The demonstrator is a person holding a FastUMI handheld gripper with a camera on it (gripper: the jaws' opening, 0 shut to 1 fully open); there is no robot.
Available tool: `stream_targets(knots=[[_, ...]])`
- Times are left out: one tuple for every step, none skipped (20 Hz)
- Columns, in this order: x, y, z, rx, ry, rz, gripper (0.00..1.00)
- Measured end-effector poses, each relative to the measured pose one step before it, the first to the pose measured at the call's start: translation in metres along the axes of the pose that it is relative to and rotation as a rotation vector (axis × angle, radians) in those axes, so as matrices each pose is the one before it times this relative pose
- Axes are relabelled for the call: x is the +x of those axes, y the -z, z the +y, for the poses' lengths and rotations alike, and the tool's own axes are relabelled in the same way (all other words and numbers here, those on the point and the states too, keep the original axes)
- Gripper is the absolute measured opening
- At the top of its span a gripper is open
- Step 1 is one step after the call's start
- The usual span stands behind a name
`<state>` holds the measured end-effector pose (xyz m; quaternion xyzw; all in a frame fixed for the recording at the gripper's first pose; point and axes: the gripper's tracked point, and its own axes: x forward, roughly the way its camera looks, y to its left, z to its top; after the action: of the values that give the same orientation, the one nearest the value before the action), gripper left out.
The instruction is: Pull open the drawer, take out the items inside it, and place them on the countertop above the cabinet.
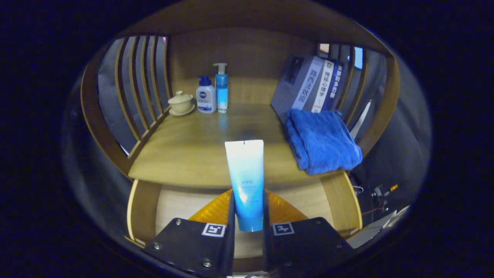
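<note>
**Gripper holds a soft tube above the open drawer**

The gripper (pixel 249 226) is closed on a blue-and-white squeeze tube (pixel 245 181), both fingers pressing its lower body near the cap end. The tube stands upright between the fingers, its flat crimped end uppermost, in front of the wooden countertop (pixel 193 150). Below it lies the open drawer (pixel 173 202), with an orange object (pixel 283 210) partly hidden behind the fingers. On the countertop, well beyond the tube, stand a lidded cup (pixel 180 102) and two pump bottles (pixel 212 92); a folded blue towel (pixel 322 141) lies to the right. The tube looks light and soft-walled, probably slick. A firm squeeze would likely dent it, so the stiffer part near the cap seems the safer hold.
</note>
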<state>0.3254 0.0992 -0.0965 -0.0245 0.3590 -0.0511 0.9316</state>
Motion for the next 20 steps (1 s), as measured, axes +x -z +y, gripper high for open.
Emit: stream_targets(knots=[[0.00880, -0.00964, 0.00022, 0.00810, -0.00846, -0.00767, 0.30], [0.00964, -0.00811, -0.00089, 0.01016, -0.00860, -0.00682, 0.30], [0.01192, -0.00542, -0.00080, 0.00720, -0.01122, -0.00824, 0.30], [0.01207, -0.00481, 0.00031, 0.00830, -0.01268, -0.00031, 0.30], [0.01222, -0.00216, -0.00050, 0.00063, -0.01172, 0.00438, 0.30], [0.01031, -0.00125, -0.00222, -0.00308, -0.00470, 0.00628, 0.30], [0.01288, -0.00089, -0.00186, -0.00534, -0.00282, 0.00782, 0.30], [0.00717, 0.00080, -0.00085, -0.00537, -0.00532, 0.00434, 0.30], [0.00684, 0.00065, -0.00105, -0.00260, -0.00483, 0.00359, 0.30], [0.00633, -0.00035, -0.00076, -0.00609, -0.00613, 0.00225, 0.30], [0.00532, -0.00613, 0.00068, 0.00527, -0.00920, -0.02756, 0.30], [0.00476, -0.00262, 0.00049, 0.00640, -0.00674, -0.01402, 0.30], [0.00192, -0.00416, 0.00012, 0.00590, -0.00640, -0.01482, 0.30], [0.00361, -0.00147, -0.00020, 0.00416, -0.00054, -0.00397, 0.30], [-0.00002, 0.00045, -0.00187, -0.00110, 0.00706, 0.00424, 0.33], [-0.00125, 0.00064, -0.00004, -0.00824, 0.00091, -0.00286, 0.37], [-0.00327, -0.00070, -0.00105, -0.01292, 0.00957, -0.00993, 0.42], [-0.00805, -0.00507, 0.00353, -0.00748, -0.00720, -0.02343, 0.48], [-0.00535, -0.00270, 0.00388, -0.00155, -0.00456, -0.02257, 0.53], [-0.01178, -0.00339, 0.00238, 0.00281, 0.00028, -0.02244, 0.58]])
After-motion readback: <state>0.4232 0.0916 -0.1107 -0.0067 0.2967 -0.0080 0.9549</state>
